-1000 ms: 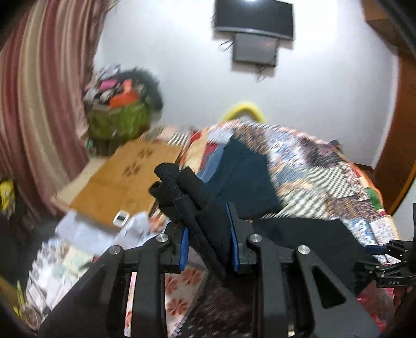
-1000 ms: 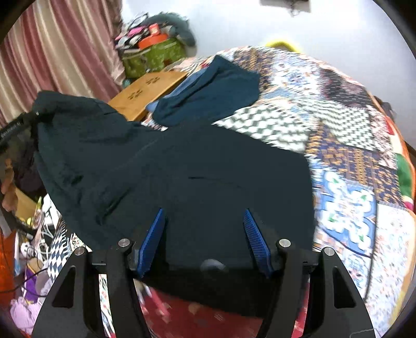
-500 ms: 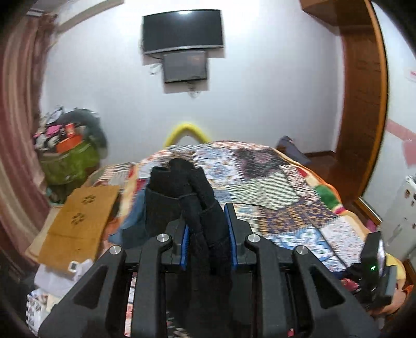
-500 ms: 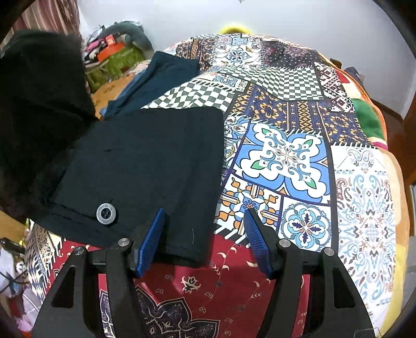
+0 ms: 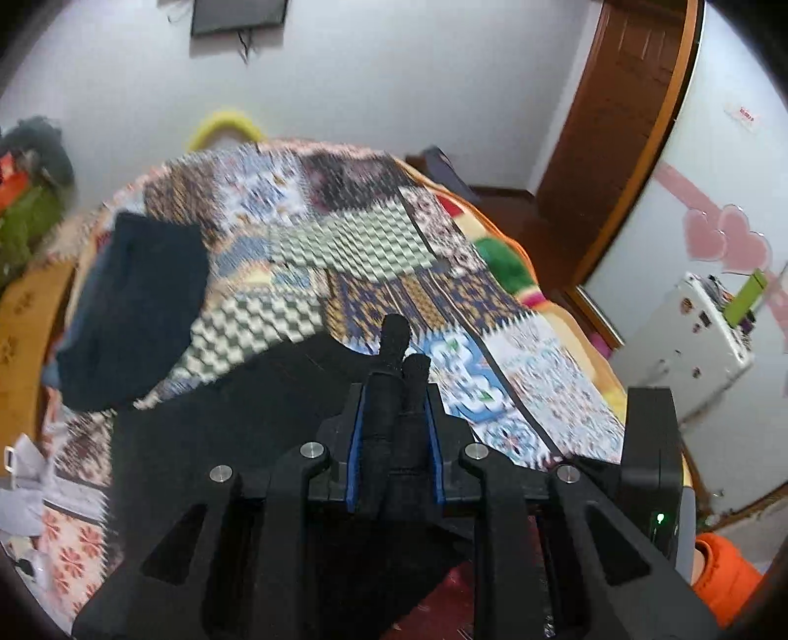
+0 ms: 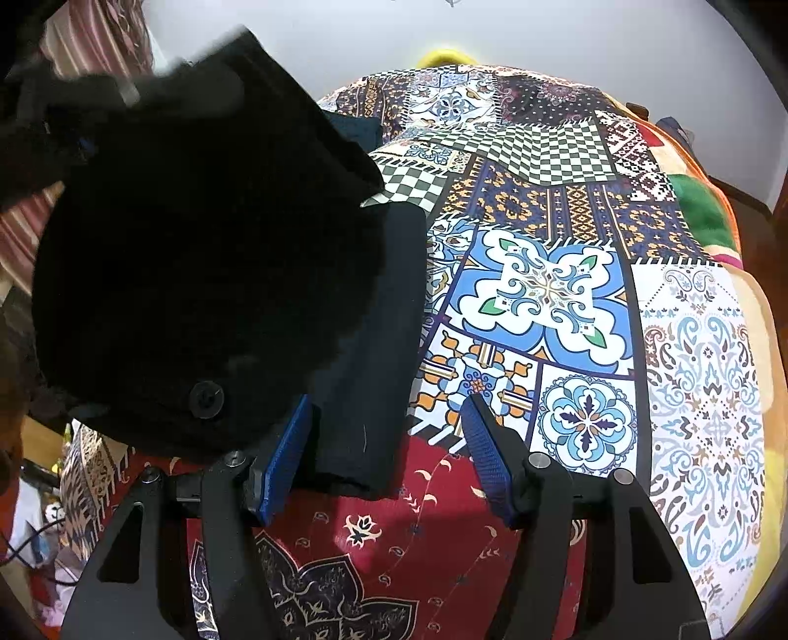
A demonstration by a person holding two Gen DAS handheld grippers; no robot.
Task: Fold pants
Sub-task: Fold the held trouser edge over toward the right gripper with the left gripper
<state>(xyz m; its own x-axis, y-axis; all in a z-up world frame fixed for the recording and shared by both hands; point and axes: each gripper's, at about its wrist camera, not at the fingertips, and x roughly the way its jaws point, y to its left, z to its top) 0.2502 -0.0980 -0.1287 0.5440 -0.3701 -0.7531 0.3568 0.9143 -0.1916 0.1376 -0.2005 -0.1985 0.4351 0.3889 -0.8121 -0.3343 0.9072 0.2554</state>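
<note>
Two grippers: left gripper (image 5: 394, 423) clenched on black pants (image 5: 236, 418), right gripper (image 6: 389, 458) released; no legible writing.

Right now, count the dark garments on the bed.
2. The black pants lie at the near edge, partly lifted by the left gripper; a navy garment lies at the far left side. More may be hidden underneath.

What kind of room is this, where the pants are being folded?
Most likely a bedroom in a home: a bed under a patchwork quilt, a wall-mounted TV, a wooden door, and pink heart decals on the wall.
</note>
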